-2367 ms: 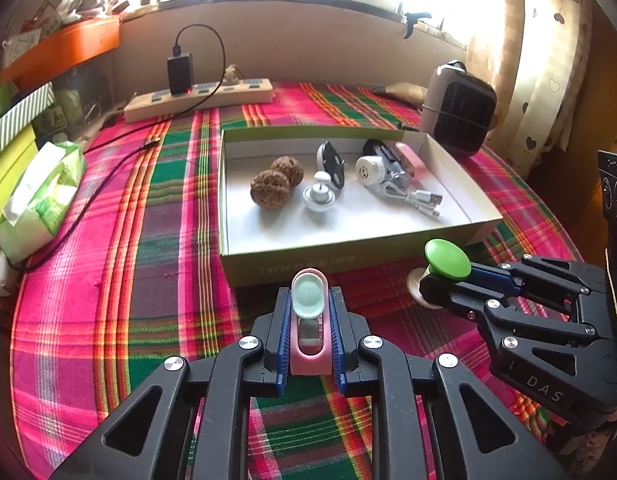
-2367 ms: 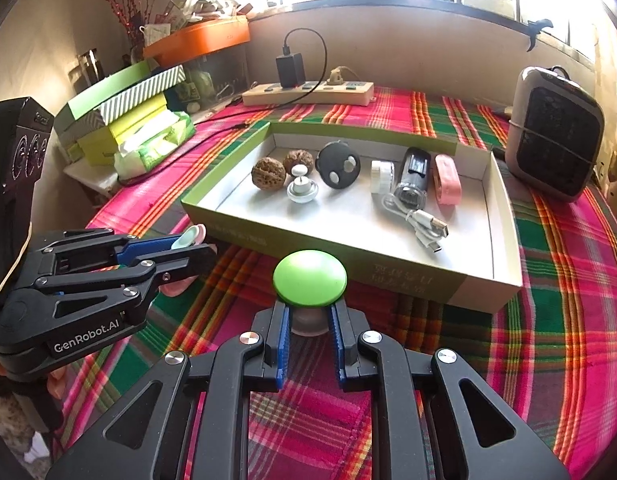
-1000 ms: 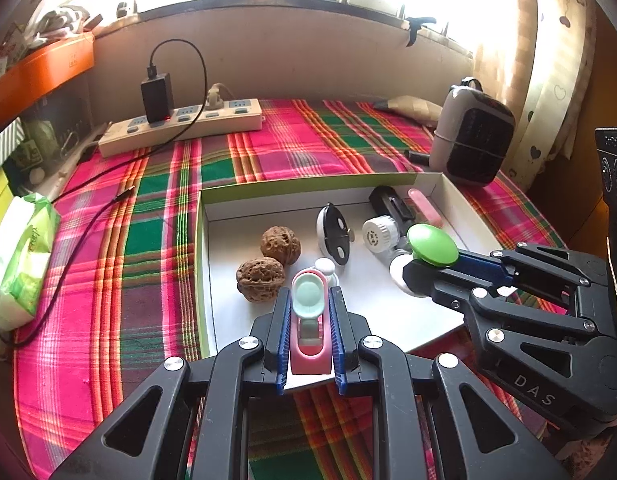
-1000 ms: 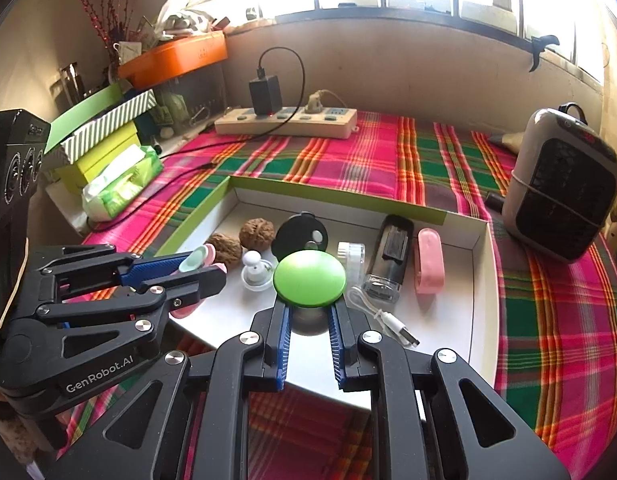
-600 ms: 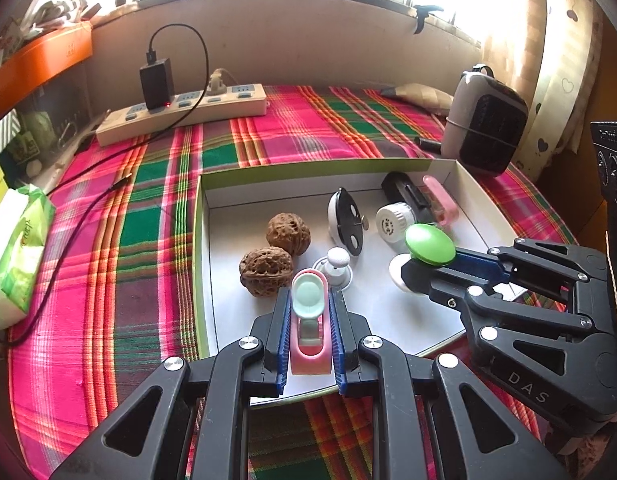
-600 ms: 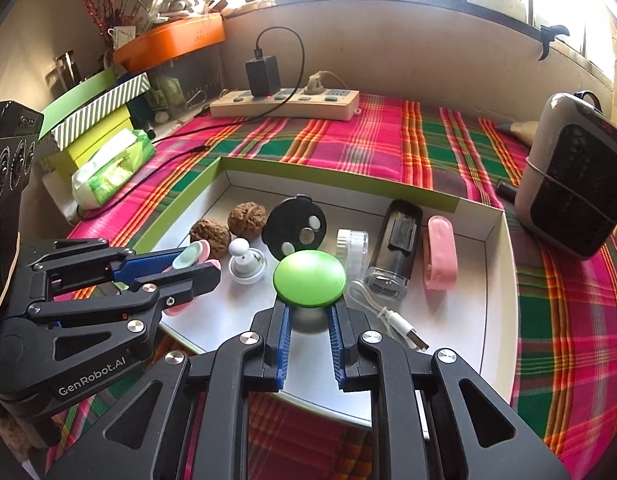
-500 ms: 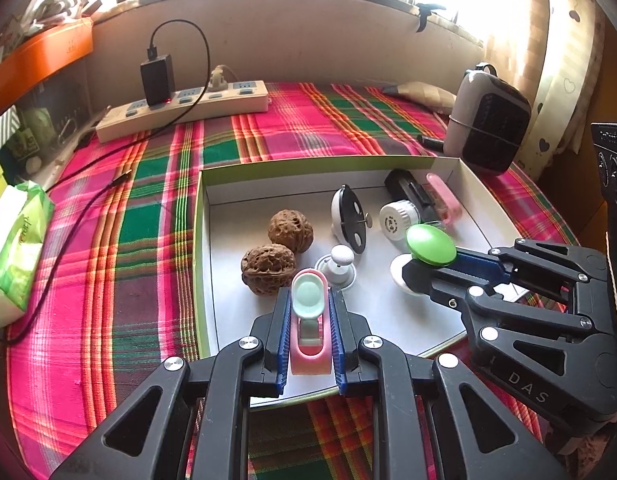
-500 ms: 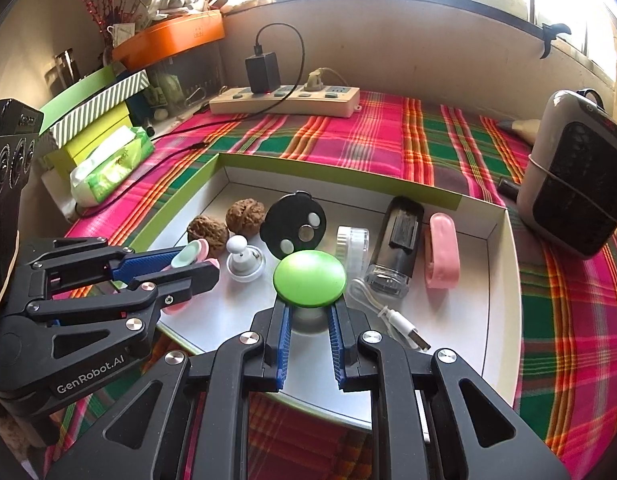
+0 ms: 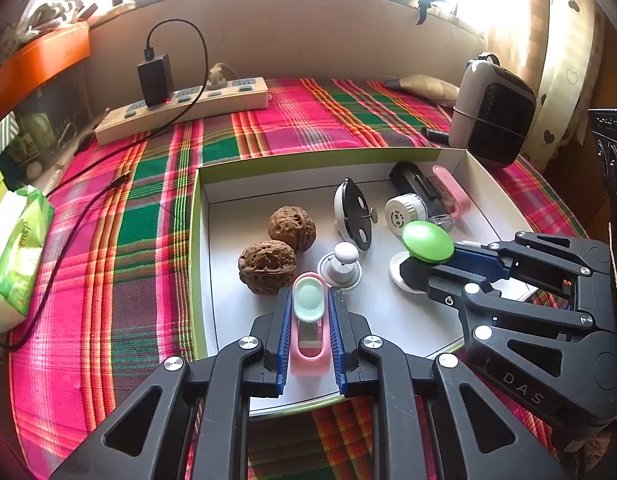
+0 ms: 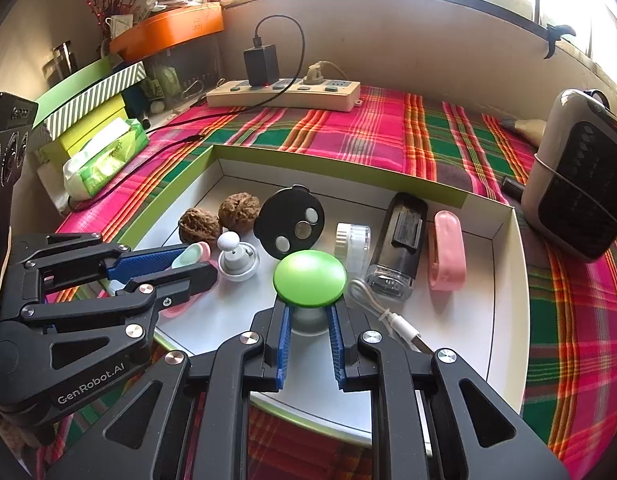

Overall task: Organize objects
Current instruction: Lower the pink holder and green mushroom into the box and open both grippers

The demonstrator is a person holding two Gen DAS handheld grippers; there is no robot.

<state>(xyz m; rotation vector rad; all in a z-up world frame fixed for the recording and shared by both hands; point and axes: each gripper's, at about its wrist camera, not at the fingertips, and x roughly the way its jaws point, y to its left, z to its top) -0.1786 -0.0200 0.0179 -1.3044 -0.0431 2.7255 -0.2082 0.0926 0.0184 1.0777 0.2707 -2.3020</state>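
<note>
My left gripper [image 9: 308, 300] is shut on a pink clip-like piece with a mint oval top [image 9: 308, 308]. It hovers over the front left of the white box with a green rim [image 9: 195, 240], just in front of two walnuts [image 9: 268, 266]. My right gripper [image 10: 308, 312] is shut on the stem of a green-capped mushroom-shaped piece [image 10: 309, 278] over the box's front middle. In the left wrist view, the mushroom piece's white base [image 9: 398, 276] is low over the box floor. Whether it touches, I cannot tell. Each gripper shows in the other's view, left gripper [image 10: 196, 266], right gripper [image 9: 416, 268].
Inside the box lie a white knob [image 10: 236, 258], a black disc [image 10: 294, 226], a small white jar [image 10: 352, 244], a black device [image 10: 400, 244], a pink clip [image 10: 446, 256] and a white cable [image 10: 388, 316]. On the plaid cloth are a power strip [image 10: 282, 94], a heater [image 10: 580, 184] and a tissue pack [image 10: 104, 156].
Both grippers, each still holding its piece, have come from in front of the box to over its floor. In the last half second they have barely moved.
</note>
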